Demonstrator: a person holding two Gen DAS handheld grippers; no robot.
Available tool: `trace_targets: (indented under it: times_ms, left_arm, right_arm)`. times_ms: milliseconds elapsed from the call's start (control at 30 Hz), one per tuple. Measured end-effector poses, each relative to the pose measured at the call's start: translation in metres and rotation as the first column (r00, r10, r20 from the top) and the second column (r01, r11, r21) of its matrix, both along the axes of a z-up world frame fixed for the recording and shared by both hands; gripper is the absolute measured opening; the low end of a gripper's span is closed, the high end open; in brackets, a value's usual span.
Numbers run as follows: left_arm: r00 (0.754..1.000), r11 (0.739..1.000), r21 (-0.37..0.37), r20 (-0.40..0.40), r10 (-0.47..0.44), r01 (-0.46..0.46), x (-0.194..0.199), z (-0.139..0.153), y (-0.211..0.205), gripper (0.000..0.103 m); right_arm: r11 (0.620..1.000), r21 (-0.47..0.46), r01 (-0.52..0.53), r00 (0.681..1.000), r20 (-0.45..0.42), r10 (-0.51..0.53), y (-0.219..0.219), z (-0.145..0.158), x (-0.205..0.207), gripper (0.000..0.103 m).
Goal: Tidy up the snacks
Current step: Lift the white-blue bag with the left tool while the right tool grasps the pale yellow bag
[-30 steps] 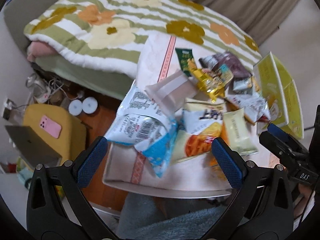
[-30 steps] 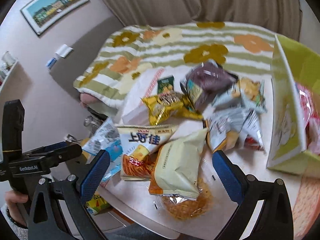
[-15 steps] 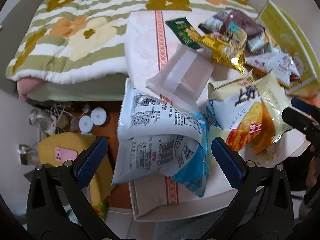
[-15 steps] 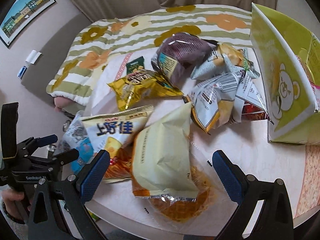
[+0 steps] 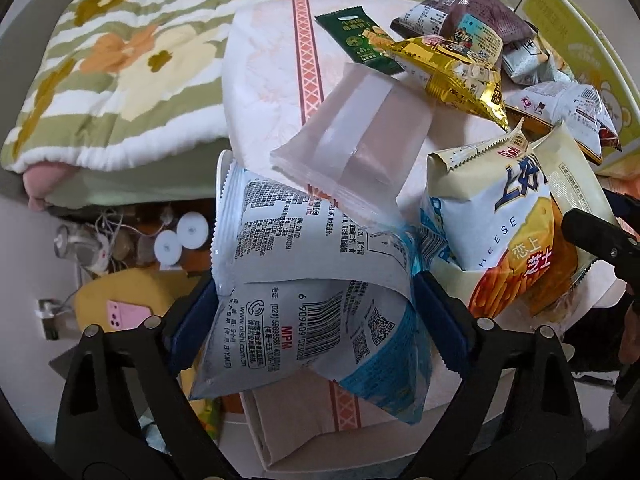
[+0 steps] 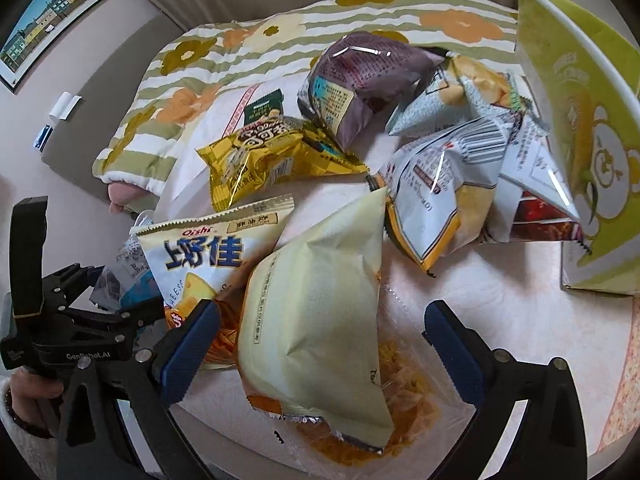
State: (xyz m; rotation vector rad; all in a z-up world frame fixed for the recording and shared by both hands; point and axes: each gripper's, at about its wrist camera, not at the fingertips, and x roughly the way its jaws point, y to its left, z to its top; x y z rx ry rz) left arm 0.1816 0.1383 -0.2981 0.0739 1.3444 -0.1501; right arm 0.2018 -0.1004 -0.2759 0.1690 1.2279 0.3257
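A pile of snack bags lies on a small table with a pale cloth (image 5: 264, 80). My left gripper (image 5: 316, 320) is open with its jaws on either side of a white and blue bag (image 5: 304, 292) at the table's near left edge; contact is unclear. A pale pink packet (image 5: 356, 136) leans on that bag. My right gripper (image 6: 320, 344) is open around a cream bag (image 6: 316, 312), which lies on a clear bag of orange snacks (image 6: 400, 400). An Oishi cheese bag (image 6: 216, 256) lies between the two grippers. A yellow-green box (image 6: 580, 128) stands at the right.
A gold bag (image 6: 264, 160), a purple bag (image 6: 360, 80), a green packet (image 5: 356, 40) and several white bags (image 6: 452, 184) lie further back. A bed with a floral quilt (image 5: 112, 64) is behind. The floor at left holds a yellow cushion with a pink phone (image 5: 128, 314).
Both grippers moved forward and down toward the table. The left jaws now straddle the white and blue bag; the right jaws now straddle the cream bag.
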Motion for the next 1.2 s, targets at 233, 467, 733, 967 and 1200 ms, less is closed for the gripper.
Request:
trace_targets:
  times_ms: [233, 467, 733, 967, 1200]
  left_arm:
    - [0.999, 0.999, -0.026, 0.003, 0.038, -0.038, 0.000, 0.003, 0.008, 0.082]
    - [0.998, 0.998, -0.022, 0.001, 0.063, -0.063, -0.001, 0.007, 0.008, 0.082]
    - [0.997, 0.997, -0.006, 0.043, 0.071, -0.071, -0.010, 0.028, 0.006, 0.082]
    - [0.993, 0.996, -0.014, 0.075, 0.092, -0.092, -0.016, 0.046, 0.009, 0.082]
    - [0.987, 0.994, -0.018, 0.117, 0.112, -0.111, -0.026, 0.066, 0.013, 0.082]
  right_arm:
    - [1.000, -0.006, -0.020, 1.000, -0.004, 0.020, 0.003, -0.003, 0.000, 0.101]
    - [1.000, -0.009, -0.026, 1.000, -0.006, 0.026, 0.000, -0.001, 0.001, 0.101]
    - [0.999, -0.014, -0.049, 0.999, -0.004, 0.049, 0.002, 0.001, -0.001, 0.089]
    - [0.997, 0.012, -0.080, 0.997, -0.010, 0.080, 0.006, -0.001, -0.003, 0.059]
    - [0.995, 0.001, -0.099, 0.995, 0.024, 0.099, 0.009, 0.013, -0.009, 0.054]
